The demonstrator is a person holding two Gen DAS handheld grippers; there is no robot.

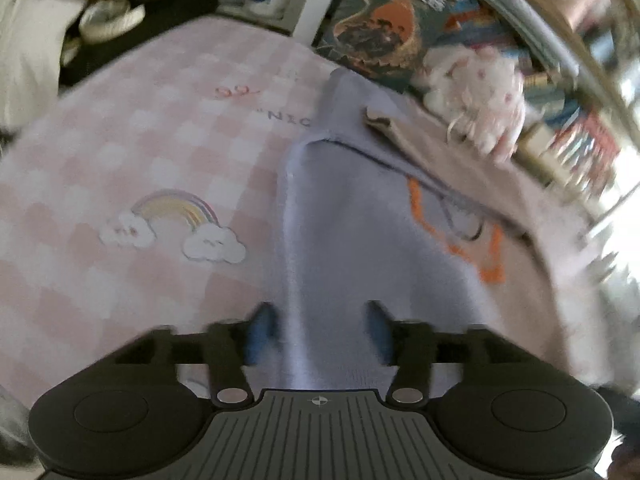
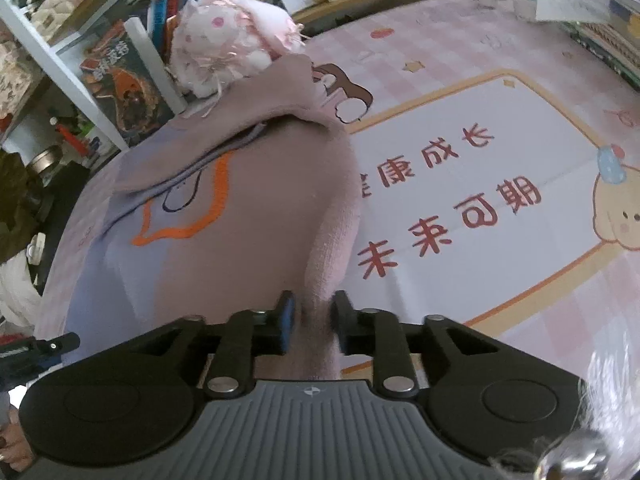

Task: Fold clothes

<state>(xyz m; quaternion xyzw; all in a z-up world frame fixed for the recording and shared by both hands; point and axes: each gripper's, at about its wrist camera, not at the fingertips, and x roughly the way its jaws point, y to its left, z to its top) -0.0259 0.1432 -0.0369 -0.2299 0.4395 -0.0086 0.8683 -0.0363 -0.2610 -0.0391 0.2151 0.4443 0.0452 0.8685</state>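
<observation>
A knitted sweater, lavender on one side and dusty pink on the other with an orange outline motif, lies on the pink checked cloth. In the left wrist view the sweater (image 1: 352, 240) runs up from my left gripper (image 1: 318, 330), whose blue-padded jaws stand apart with the lavender edge between them. In the right wrist view the sweater (image 2: 224, 216) lies left of centre, and my right gripper (image 2: 312, 322) is shut on its pink ribbed edge.
A pink plush toy (image 2: 232, 44) sits at the sweater's far end, against shelves of books (image 2: 120, 80). The printed table cloth (image 2: 500, 184) with red characters spreads to the right. A rainbow print (image 1: 176, 220) lies left of the sweater.
</observation>
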